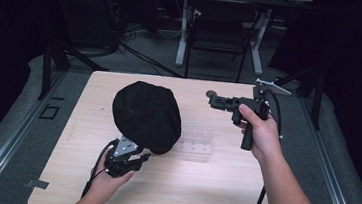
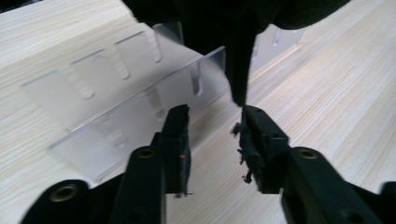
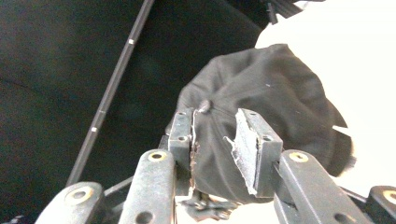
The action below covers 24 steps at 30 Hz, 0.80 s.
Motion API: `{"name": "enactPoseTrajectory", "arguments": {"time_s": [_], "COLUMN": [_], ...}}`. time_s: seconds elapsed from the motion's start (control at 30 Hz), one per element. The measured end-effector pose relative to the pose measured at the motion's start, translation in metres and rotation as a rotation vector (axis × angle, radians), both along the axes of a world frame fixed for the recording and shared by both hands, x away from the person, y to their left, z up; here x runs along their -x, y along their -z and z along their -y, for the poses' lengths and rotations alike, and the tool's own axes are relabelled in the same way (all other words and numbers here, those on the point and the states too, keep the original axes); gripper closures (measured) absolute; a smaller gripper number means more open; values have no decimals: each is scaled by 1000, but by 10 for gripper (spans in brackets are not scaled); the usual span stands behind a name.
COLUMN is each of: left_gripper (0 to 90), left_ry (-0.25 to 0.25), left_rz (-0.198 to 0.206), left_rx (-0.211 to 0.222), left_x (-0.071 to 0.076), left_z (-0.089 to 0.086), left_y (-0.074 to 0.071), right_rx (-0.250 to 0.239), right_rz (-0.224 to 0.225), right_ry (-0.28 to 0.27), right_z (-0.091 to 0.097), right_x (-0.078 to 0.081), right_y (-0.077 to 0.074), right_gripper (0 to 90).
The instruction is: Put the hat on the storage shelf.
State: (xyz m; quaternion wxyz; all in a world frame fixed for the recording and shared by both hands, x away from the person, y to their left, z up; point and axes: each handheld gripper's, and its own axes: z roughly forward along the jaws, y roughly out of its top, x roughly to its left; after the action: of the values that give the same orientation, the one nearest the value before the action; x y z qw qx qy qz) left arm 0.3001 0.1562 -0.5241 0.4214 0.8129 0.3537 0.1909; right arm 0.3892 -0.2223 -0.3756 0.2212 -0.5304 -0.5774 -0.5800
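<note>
Black cap [image 1: 146, 115] sits left of centre in the high view, resting on a clear acrylic stand [image 1: 196, 144] on the wooden table [image 1: 210, 195]. Left gripper [image 1: 139, 157] is at the cap's lower edge, lower left of centre. In the left gripper view its jaws are spread, pads touching nothing, with a point of the cap's fabric [image 2: 240, 70] hanging just above the gap and the stand [image 2: 116, 93] behind. Right gripper [image 1: 211, 99] is up at upper right of centre, apart from the cap. In its own view the jaws stand apart, empty, the cap [image 3: 271, 102] beyond them.
</note>
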Motion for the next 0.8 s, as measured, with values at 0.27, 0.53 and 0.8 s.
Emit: {"name": "enactPoseTrajectory", "arguments": {"time_s": [0.27, 0.53, 0.8], "left_gripper": [498, 456, 446], "left_ry": [-65, -95, -143], "left_rz": [-47, -27, -41], "left_rx": [42, 77, 69], "left_x": [5, 8, 4], "left_z": [-31, -55, -67], "left_y": [-3, 5, 18], "right_rx": [114, 215, 345], "right_rz": [48, 78, 153], "right_ry": [32, 46, 79], "right_z": [9, 13, 6], "right_x": [14, 29, 42], "right_y": [0, 10, 15], "right_gripper": [659, 637, 621]}}
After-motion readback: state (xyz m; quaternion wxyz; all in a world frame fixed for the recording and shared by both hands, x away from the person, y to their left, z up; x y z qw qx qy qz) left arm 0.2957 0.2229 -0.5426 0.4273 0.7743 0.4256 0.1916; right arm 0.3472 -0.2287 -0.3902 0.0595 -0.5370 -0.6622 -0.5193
